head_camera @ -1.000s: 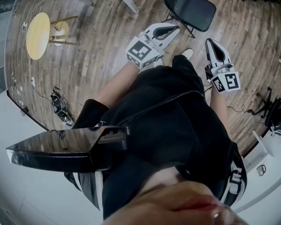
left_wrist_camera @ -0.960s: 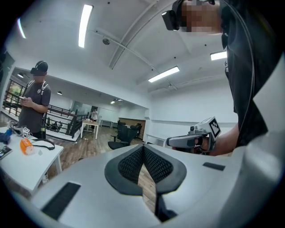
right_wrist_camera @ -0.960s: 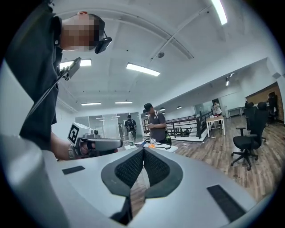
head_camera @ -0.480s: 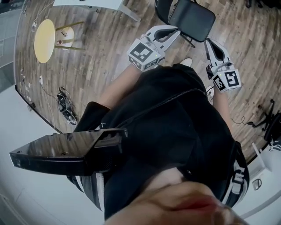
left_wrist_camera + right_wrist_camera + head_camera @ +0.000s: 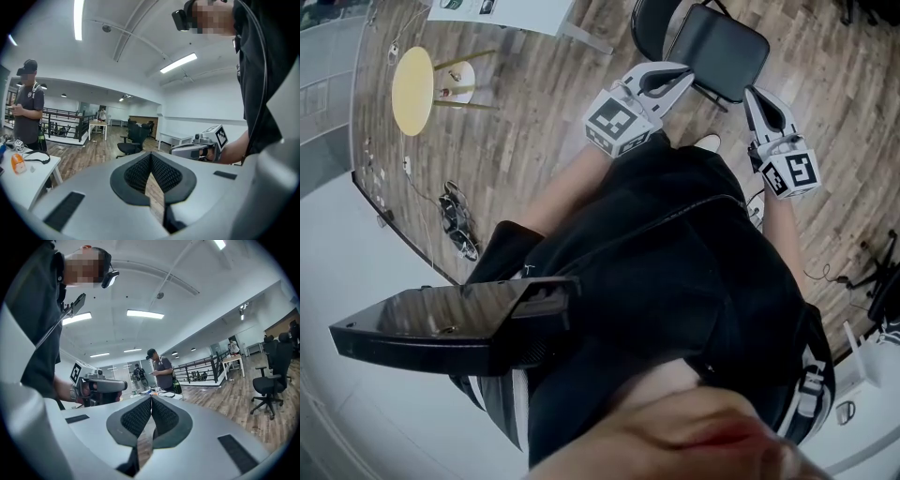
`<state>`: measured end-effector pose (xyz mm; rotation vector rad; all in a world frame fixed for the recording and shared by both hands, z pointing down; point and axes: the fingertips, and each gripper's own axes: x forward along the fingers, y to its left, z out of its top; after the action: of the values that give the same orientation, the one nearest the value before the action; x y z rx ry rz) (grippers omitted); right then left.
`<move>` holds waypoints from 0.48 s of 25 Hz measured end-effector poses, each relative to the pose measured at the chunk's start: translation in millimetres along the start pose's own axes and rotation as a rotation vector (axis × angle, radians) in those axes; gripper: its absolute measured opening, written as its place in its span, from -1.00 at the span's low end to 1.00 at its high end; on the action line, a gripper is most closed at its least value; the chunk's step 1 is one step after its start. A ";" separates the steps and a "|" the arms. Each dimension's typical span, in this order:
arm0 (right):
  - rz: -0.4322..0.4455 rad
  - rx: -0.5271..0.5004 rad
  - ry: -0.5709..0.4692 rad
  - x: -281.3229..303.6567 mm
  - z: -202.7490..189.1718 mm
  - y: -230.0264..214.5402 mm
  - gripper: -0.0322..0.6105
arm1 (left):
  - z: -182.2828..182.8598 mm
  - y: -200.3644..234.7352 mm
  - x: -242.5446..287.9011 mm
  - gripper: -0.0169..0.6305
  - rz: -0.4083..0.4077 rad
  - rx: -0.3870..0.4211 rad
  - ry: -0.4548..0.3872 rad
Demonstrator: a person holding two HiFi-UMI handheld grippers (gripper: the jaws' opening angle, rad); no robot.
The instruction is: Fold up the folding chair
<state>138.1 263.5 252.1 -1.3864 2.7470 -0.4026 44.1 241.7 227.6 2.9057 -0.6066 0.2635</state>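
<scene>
As the left tongs (image 5: 682,73) stand: pressed together with nothing between the pads, tips reaching toward the left edge of the chair's seat. Shut tips likely serve to nudge or hook, not to pinch.
Right tongs (image 5: 753,96): likewise closed and empty, tips just beside the seat's right front corner. Whether either pair touches the seat I cannot tell.
Pairing: one pair on each flank of the seat, probably so the seat can be tipped up evenly from both sides.
Aim: both point roughly level, so their own views pass over the chair and show only the room beyond.
Folding chair (image 5: 717,52): standing open on the wooden floor (image 5: 534,112) directly ahead of the person, black seat flat, backrest on the far side. By my reading, folding has not begun.
Person's shoe (image 5: 708,142): close to the chair's near side, a stance kept tight for reach.
Round yellow table (image 5: 412,89): well apart to the left, out of the way.
</scene>
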 end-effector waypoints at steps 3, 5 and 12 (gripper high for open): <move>-0.012 0.009 0.020 14.6 -5.4 -7.3 -0.87 | -4.3 17.0 6.8 -0.95 -0.011 -0.014 0.012; -0.019 0.009 0.032 28.5 -7.3 -9.1 -0.87 | -8.7 30.1 8.1 -0.95 -0.026 -0.018 0.023; -0.121 0.046 0.059 103.7 -16.8 -33.8 -0.87 | -16.1 111.7 9.9 -0.95 -0.089 -0.032 0.039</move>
<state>99.9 165.4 285.1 -1.5587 2.6891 -0.5175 5.1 140.1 258.8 2.8805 -0.4698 0.2947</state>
